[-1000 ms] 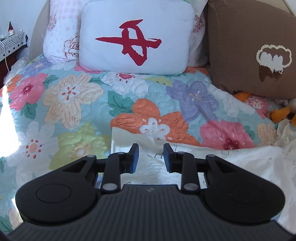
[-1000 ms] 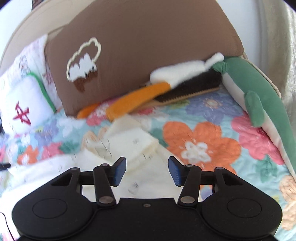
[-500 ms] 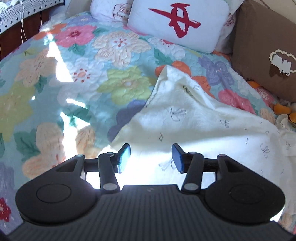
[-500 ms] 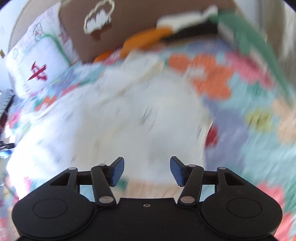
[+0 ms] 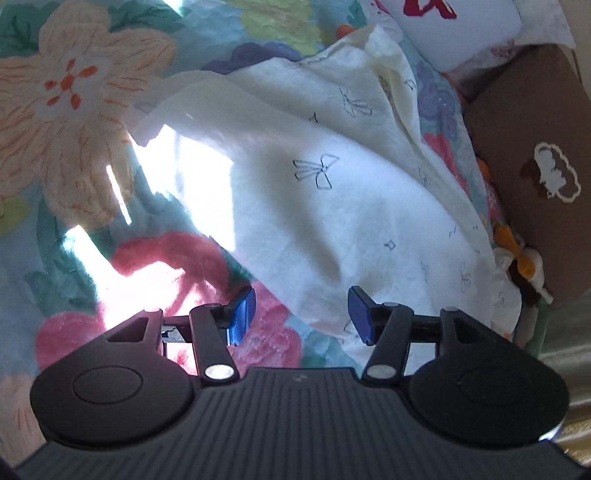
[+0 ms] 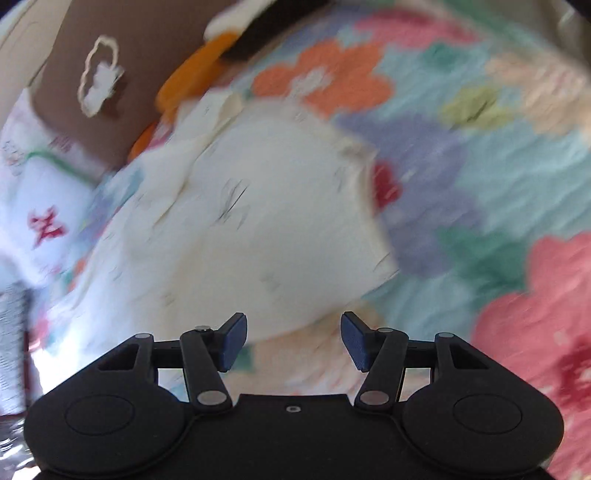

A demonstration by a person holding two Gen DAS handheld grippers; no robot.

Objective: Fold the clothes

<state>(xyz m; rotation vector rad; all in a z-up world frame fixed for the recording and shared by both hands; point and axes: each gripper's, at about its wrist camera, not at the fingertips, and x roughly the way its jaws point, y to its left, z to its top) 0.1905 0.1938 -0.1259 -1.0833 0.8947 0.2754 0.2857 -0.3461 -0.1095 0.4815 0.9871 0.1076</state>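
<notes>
A cream-white thin cotton garment printed with small dark bow outlines (image 5: 332, 206) is lying spread over a quilted bedspread with large multicoloured flowers (image 5: 74, 122). The left gripper (image 5: 301, 314) is pointing down at the garment's near hem, its jaws opening, blue pads standing apart with nothing pressed between them; the hem's edge is lying just ahead of and between the fingertips, over a pink flower. Beyond and to the right of this gripper a brown rectangular cushion with a white cloud-shaped patch (image 5: 535, 158) is leaning, and far ahead a white pillow with a red mark (image 5: 461, 26) is showing.

In the blurred right wrist view, the right gripper (image 6: 293, 341) is hovering with its pads spread and empty, the garment's (image 6: 258, 221) near edge lying just ahead of them. The brown cushion (image 6: 92, 85) is sitting up to its left.
</notes>
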